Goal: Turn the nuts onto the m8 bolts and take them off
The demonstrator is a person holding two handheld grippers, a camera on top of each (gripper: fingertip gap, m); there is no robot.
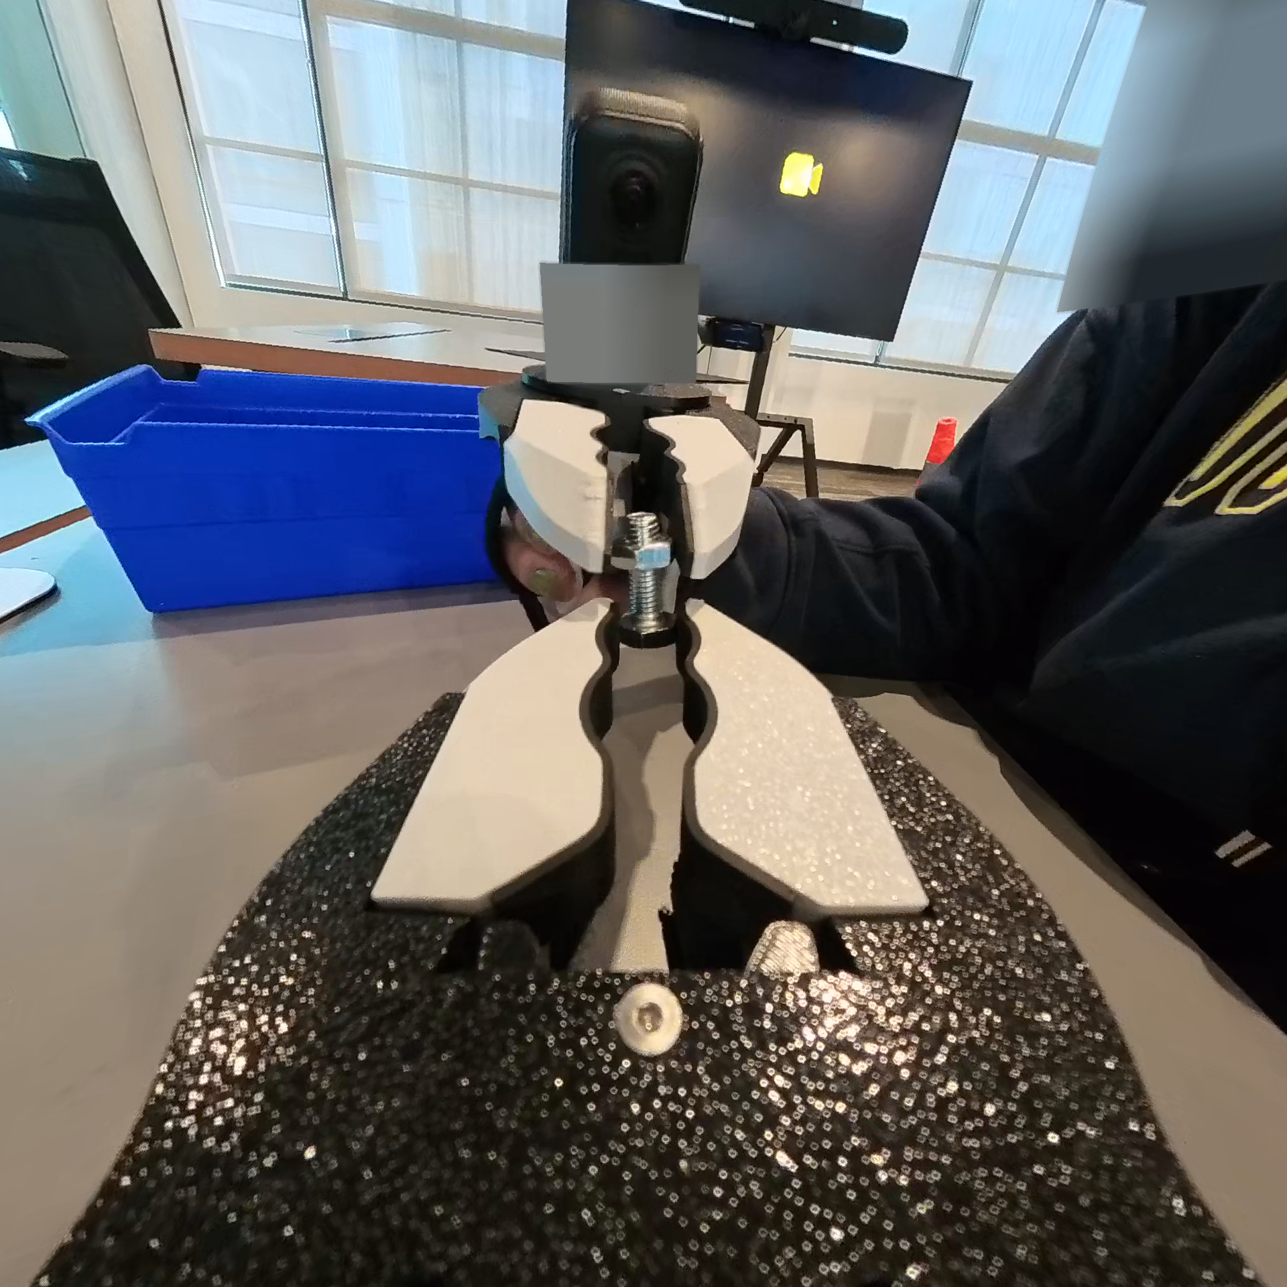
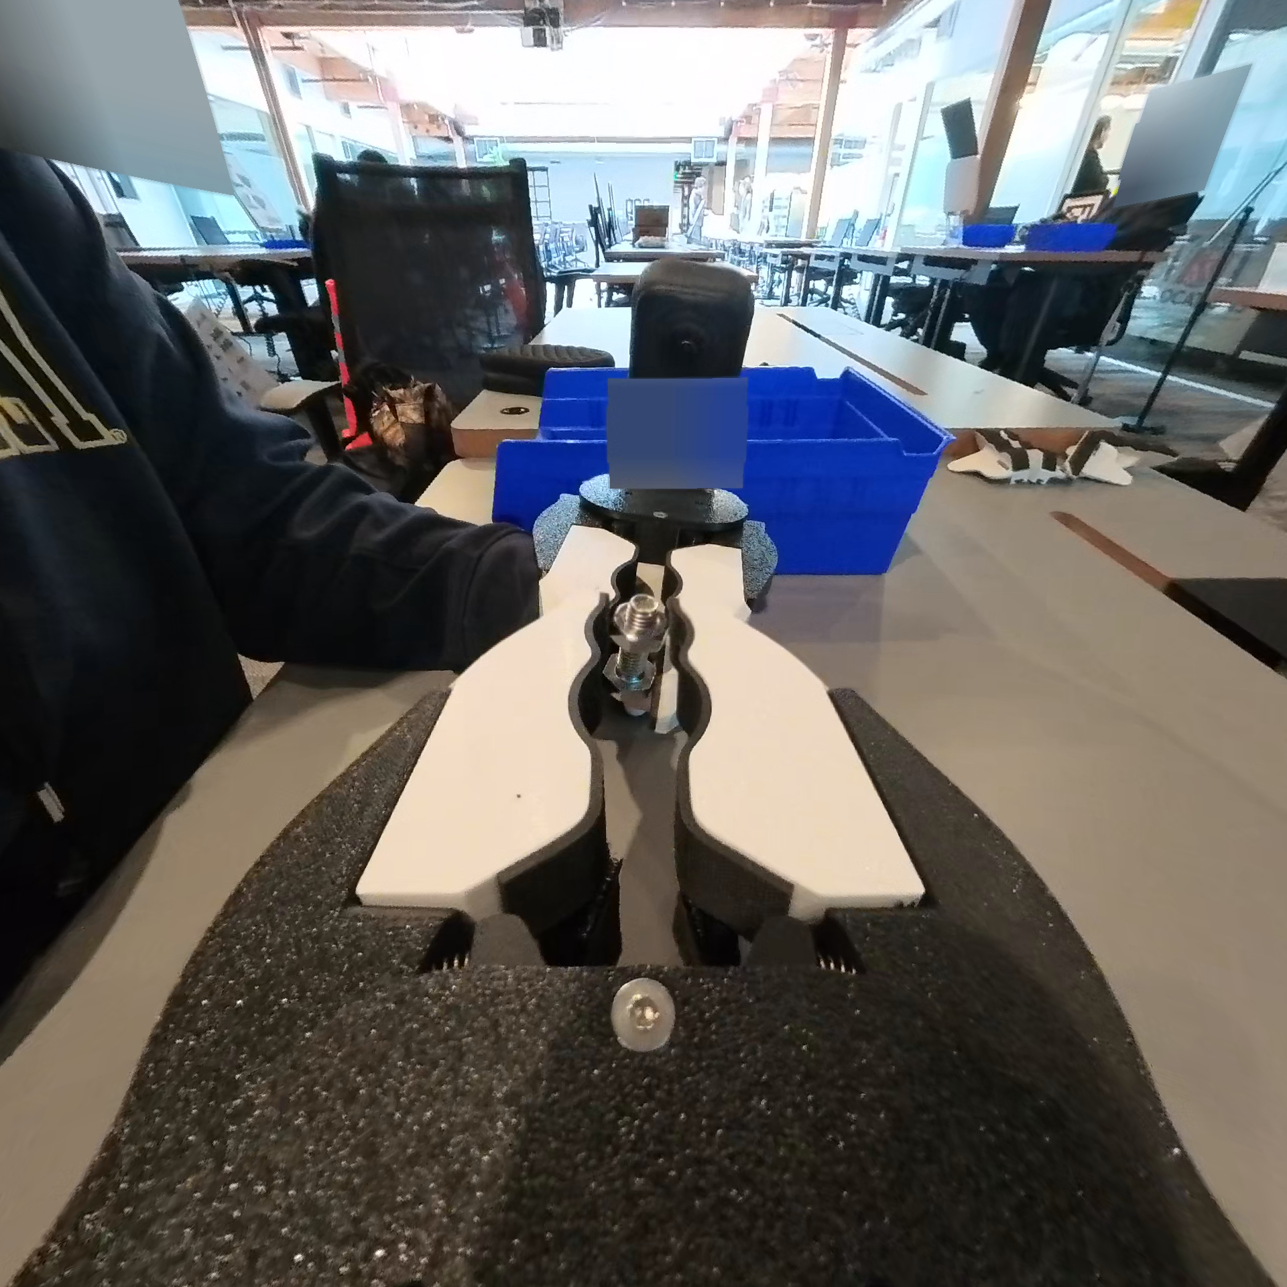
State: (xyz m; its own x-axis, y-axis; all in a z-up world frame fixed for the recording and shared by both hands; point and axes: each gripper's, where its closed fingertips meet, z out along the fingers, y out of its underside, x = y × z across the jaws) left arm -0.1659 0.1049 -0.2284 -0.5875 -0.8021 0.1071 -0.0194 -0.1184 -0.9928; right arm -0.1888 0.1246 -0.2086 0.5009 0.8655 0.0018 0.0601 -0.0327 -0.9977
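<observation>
A silver M8 bolt (image 1: 642, 599) hangs above the grey table (image 1: 209, 731), held between the two grippers, which face each other tip to tip. My left gripper (image 1: 644, 623) is shut on the bolt's head end. My right gripper (image 1: 644, 560), seen beyond it, is shut on a silver nut (image 1: 644, 556) partway along the thread, with bare thread past it. In the right wrist view the right gripper (image 2: 639, 604) clasps the nut (image 2: 630, 672) in a notch of its fingers. The bolt (image 2: 637, 637) points away toward the left gripper's white fingers (image 2: 585, 564).
A blue plastic bin (image 1: 278, 501) stands on the table behind the grippers, also in the right wrist view (image 2: 836, 487). A person's dark sleeve (image 1: 905, 557) reaches in from the right. A dark monitor on a stand (image 1: 836, 195), a black mesh chair (image 2: 425, 244) and a patterned cloth (image 2: 1038, 456) lie farther off. My two grippers' fingertips are within a few centimetres of each other.
</observation>
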